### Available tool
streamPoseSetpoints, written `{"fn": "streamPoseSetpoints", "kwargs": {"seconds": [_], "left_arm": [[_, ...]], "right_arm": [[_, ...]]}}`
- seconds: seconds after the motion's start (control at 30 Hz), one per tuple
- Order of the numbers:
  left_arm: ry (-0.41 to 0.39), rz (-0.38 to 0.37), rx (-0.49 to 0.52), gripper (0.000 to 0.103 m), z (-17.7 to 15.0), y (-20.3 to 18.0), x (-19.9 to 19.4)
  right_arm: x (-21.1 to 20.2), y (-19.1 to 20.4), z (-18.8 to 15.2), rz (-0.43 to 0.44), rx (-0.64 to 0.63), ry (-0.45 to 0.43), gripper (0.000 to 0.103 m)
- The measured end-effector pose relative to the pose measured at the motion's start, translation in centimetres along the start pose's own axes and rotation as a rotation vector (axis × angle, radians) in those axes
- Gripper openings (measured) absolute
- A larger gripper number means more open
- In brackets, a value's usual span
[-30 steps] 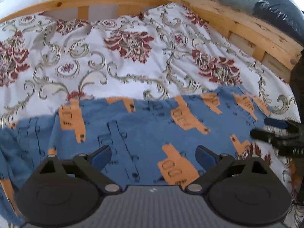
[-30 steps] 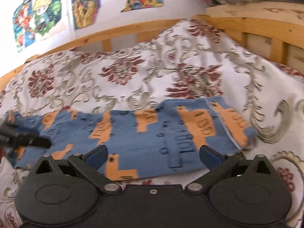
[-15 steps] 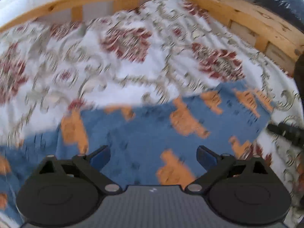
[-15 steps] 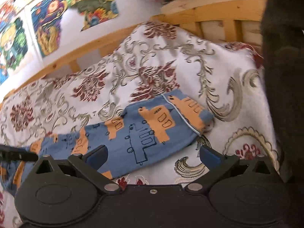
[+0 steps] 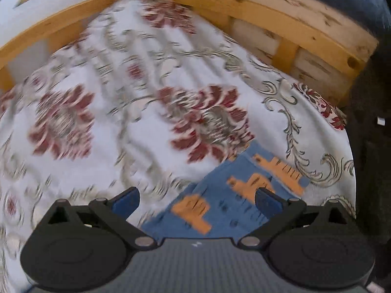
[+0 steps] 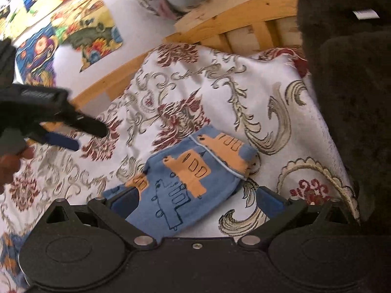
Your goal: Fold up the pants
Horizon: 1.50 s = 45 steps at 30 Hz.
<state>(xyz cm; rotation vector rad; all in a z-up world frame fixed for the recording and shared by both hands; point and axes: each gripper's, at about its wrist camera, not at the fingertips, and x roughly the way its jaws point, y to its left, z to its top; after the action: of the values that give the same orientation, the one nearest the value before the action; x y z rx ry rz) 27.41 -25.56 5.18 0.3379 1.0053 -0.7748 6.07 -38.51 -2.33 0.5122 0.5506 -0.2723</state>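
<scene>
Bright, soft daylight. Heavy motion blur on bedspread (image 5: 136, 112) beyond left fingers; sharper right view. Fisheye bending, dark corners.

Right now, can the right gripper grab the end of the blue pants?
Probably yes. The right gripper is open, and the end of the blue pants lies flat on the bedspread just ahead of its fingers, with nothing lying over it. The left gripper hangs off to the side.
</scene>
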Motion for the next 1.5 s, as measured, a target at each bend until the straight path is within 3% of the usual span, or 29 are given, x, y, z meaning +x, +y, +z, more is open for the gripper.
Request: {"fn": "streamPoseSetpoints", "kwargs": {"seconds": [0.13,0.33,0.47,0.6,0.87,1.0,1.13,1.23,1.5], "left_arm": [[0.034,-0.06,0.091,0.103,3.1,-1.5,3.2],[0.135,-0.222,0.157,0.102,5.7,-2.7,7.8],[0.192,-0.304,0.207,0.102,6.8,-3.0,10.4],[0.228,-0.346,0.232,0.088,7.3,-3.3,12.9],[0.343,-0.487,0.229,0.069,7.1,-3.0,16.1],[0.376,-0.521,0.238,0.059,7.1,-3.0,17.2],[0.362,-0.519,0.207,0.029,7.2,-2.6,17.9],[0.332,-0.533,0.191,0.017,7.0,-2.1,17.6],[0.186,-0.577,0.156,0.015,5.5,0.5,13.6]], "right_arm": [[0.8,0.2,0.2,-0.035,0.039,-0.005,0.1],[1.4,0.3,0.8,-0.051,0.093,0.02,0.098],[1.9,0.1,1.4,-0.128,0.104,0.002,0.082],[2.7,-0.6,1.6,-0.213,0.103,0.01,0.063],[3.9,-1.3,1.9,-0.174,0.115,0.067,0.06],[4.6,-2.5,2.4,-0.132,0.17,0.088,0.051],[4.9,-3.9,2.6,-0.103,0.257,0.088,0.028],[4.7,-4.3,2.4,-0.073,0.296,0.082,0.016],[2.4,0.2,1.8,-0.083,0.0,-0.035,0.011]]}}
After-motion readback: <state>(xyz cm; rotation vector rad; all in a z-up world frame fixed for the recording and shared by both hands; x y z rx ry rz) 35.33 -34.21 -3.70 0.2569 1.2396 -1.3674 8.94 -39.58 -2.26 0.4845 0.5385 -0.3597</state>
